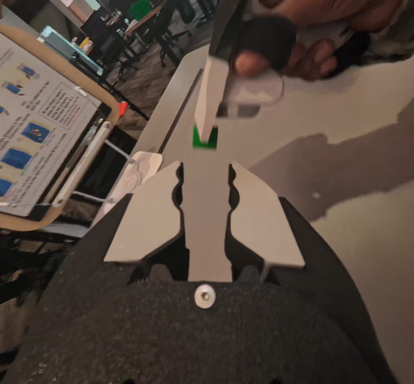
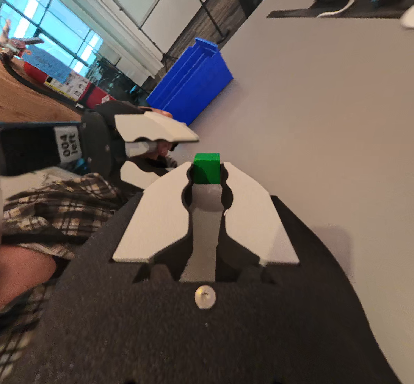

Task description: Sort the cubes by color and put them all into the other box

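Now the right gripper (image 2: 206,169) is clamped on the green cube (image 2: 206,168) at its fingertips, low over the counter (image 2: 313,127); blue box (image 2: 190,82) waits at eleven o'clock. Left gripper (image 1: 205,167) gapes empty.

In the left wrist view, the pale finger of the right tool (image 1: 208,131) covers the middle of the small green wooden cube (image 1: 197,140), so its grip there cannot be read. The hand (image 1: 324,15) holding that tool is motion-blurred and cut off by the top and right edges. In the right wrist view, the blue ribbed plastic box (image 2: 190,82) shows only outer walls; its inside is hidden. The left tool (image 2: 156,149) is partly covered by the right tool's finger.
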`<act>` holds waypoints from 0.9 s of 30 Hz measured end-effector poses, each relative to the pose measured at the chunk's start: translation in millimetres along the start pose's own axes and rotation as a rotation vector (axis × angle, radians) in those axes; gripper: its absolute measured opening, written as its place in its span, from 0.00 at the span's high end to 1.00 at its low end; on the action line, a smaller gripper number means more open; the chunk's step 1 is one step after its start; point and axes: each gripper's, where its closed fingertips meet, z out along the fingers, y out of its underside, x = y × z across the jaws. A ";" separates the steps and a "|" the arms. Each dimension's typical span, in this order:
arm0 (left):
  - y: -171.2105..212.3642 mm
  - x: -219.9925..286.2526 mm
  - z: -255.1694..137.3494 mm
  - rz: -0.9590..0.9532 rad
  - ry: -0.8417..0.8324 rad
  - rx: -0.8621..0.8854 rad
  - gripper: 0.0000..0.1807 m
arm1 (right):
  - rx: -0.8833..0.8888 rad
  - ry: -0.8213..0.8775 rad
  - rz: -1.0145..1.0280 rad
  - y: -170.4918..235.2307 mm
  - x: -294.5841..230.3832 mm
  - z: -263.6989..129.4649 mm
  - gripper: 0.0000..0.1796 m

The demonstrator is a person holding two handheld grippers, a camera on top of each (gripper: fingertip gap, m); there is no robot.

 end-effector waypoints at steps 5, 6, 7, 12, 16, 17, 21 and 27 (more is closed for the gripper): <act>15.2 28.6 -1.6 -0.149 0.193 0.034 0.62 | 0.007 0.522 0.010 25.0 81.8 -185.2 0.88; 21.9 31.9 -3.2 -0.178 0.220 0.038 0.62 | 0.006 0.643 0.032 35.0 99.0 -230.4 0.88; 28.8 34.7 -4.0 -0.204 0.245 0.039 0.62 | -0.022 0.730 0.080 50.0 113.8 -270.0 0.88; 59.4 51.8 7.7 -0.292 0.355 -0.044 0.63 | -0.227 0.703 0.370 136.6 152.6 -335.1 0.88; 52.5 59.6 13.0 -0.261 0.383 -0.072 0.63 | -0.390 0.604 0.433 179.1 162.3 -319.4 0.88; 49.5 59.1 13.7 -0.246 0.379 -0.075 0.63 | -0.412 0.588 0.431 183.5 163.8 -315.1 0.88; 38.0 59.3 14.4 -0.221 0.379 -0.070 0.63 | -0.472 0.534 0.394 190.3 165.4 -297.9 0.88; 44.6 56.9 1.6 -0.217 0.360 -0.079 0.64 | -0.429 0.550 0.358 172.6 153.8 -306.8 0.79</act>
